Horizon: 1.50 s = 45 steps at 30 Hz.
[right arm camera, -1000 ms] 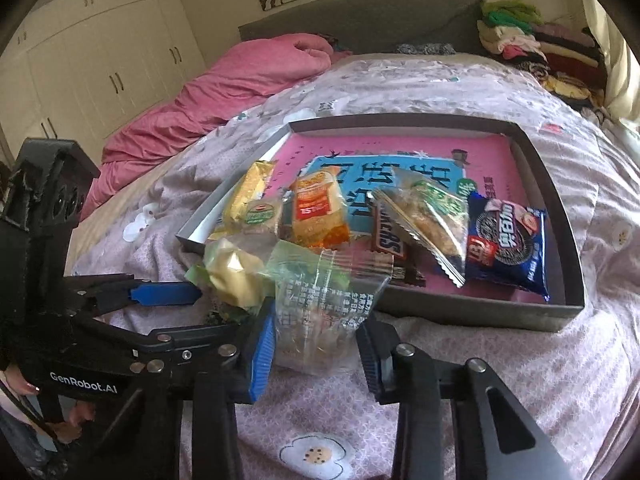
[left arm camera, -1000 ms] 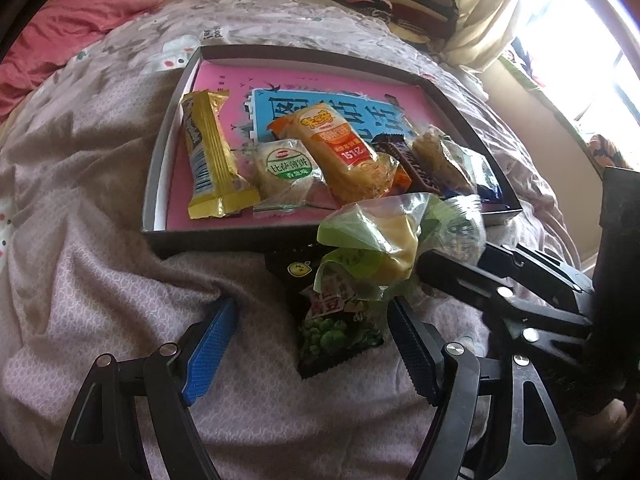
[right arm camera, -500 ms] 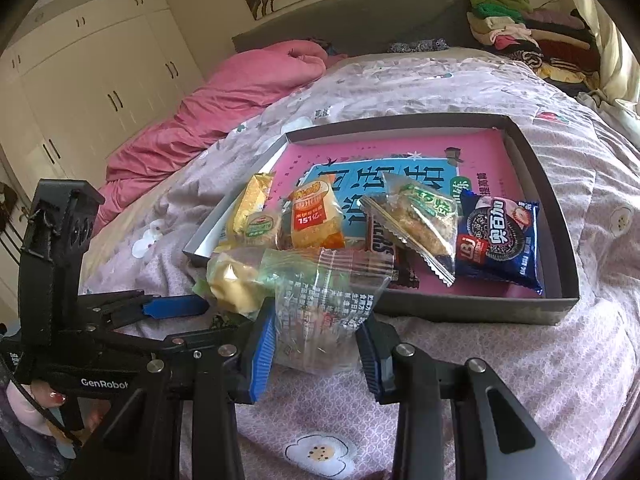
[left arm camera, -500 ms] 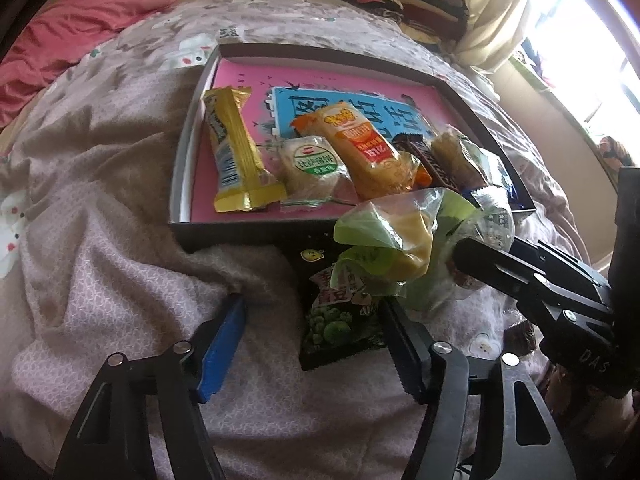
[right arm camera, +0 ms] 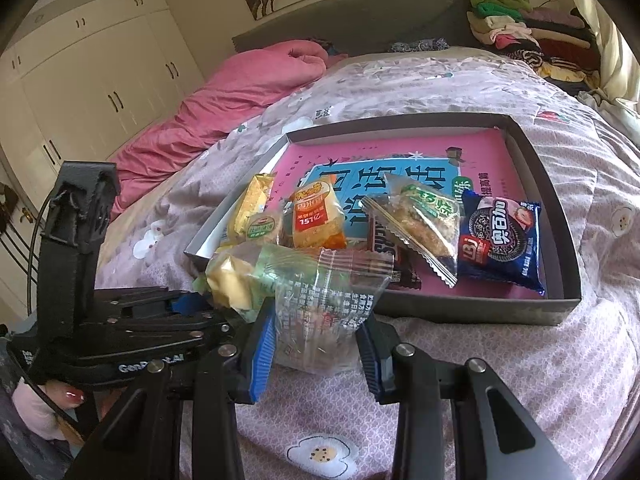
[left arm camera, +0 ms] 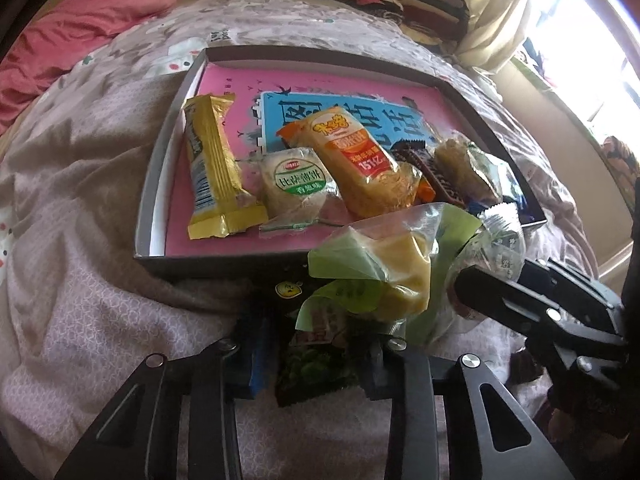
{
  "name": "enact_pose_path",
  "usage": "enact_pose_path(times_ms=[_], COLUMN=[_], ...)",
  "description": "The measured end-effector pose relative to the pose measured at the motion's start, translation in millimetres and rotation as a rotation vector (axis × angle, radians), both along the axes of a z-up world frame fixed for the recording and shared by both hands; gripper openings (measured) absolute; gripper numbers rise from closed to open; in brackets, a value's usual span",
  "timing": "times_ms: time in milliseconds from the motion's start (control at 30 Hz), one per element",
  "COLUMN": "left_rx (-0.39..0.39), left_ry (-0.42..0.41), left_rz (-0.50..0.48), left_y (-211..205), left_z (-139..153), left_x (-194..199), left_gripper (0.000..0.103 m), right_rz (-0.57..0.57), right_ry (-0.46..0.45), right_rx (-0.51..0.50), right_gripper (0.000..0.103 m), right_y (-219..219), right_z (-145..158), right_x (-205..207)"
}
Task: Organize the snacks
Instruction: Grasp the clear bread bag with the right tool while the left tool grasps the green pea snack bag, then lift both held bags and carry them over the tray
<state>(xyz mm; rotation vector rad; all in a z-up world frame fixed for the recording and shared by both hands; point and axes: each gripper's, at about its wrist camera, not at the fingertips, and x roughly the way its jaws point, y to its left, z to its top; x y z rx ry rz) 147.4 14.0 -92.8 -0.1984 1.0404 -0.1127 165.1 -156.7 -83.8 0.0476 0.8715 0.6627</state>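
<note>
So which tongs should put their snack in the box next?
Right. The right tongs hold the clear-wrapped cake lifted beside the box; the left tongs have just been closing around the pea packet on the bed.

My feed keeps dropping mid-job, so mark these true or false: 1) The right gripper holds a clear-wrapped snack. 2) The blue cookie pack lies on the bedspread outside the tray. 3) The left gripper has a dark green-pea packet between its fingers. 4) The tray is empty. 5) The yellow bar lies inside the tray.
1) True: the right gripper is clamped on the clear-wrapped snack.
2) False: the blue cookie pack lies inside the tray.
3) True: the left gripper, jaws just closing, has the green-pea packet between its fingers.
4) False: it holds several snacks.
5) True: the yellow bar lies by the tray's edge.
</note>
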Motion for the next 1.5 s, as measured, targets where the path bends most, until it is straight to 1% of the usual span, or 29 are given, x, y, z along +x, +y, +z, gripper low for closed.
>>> enact_pose_path(times_ms=[233, 333, 433, 600, 667, 733, 1033, 1200, 1267, 1300, 1333, 1400, 1500], left_rx=[-0.016, -0.027, -0.037, -0.032, -0.040, -0.045, -0.011, 0.030, 0.059, 0.093, 0.108, 0.100, 0.116], left_ry=[-0.003, 0.009, 0.020, 0.013, 0.032, 0.030, -0.025, -0.053, -0.050, -0.038, -0.032, -0.014, -0.026], left_rz=[-0.010, -0.010, 0.005, 0.049, 0.066, 0.075, 0.127, 0.143, 0.153, 0.163, 0.171, 0.174, 0.191], left_y=[5, 10, 19, 35, 42, 48, 65, 67, 68, 69, 71, 76, 81], left_z=[5, 7, 10, 20, 21, 23, 40, 50, 52, 50, 49, 45, 45], left_x=[-7, -15, -23, -33, -35, -39, -49, -50, -51, -50, -49, -49, -49], left_gripper=[0.033, 0.033, 0.032, 0.032, 0.032, 0.032, 0.032, 0.032, 0.032, 0.032, 0.032, 0.032, 0.032], right_rz=[0.019, 0.026, 0.025, 0.010, 0.003, 0.000, -0.011, -0.020, -0.026, -0.031, -0.034, -0.041, -0.046], right_ry=[-0.016, -0.017, -0.018, -0.027, -0.027, -0.025, -0.041, -0.060, -0.063, -0.066, -0.067, -0.066, -0.067], right_rx=[0.003, 0.011, 0.016, 0.031, 0.032, 0.033, 0.040, 0.046, 0.049, 0.050, 0.050, 0.055, 0.060], right_gripper=[0.037, 0.037, 0.037, 0.037, 0.037, 0.037, 0.037, 0.037, 0.037, 0.037, 0.037, 0.037, 0.037], right_y=[2, 1, -3, -10, -11, -12, -15, -18, -19, -20, -20, -22, -24], right_z=[4, 5, 7, 11, 12, 12, 16, 20, 22, 22, 23, 23, 24], right_x=[-4, -6, -9, -11, -11, -11, -12, -13, -13, -13, -12, -11, -11])
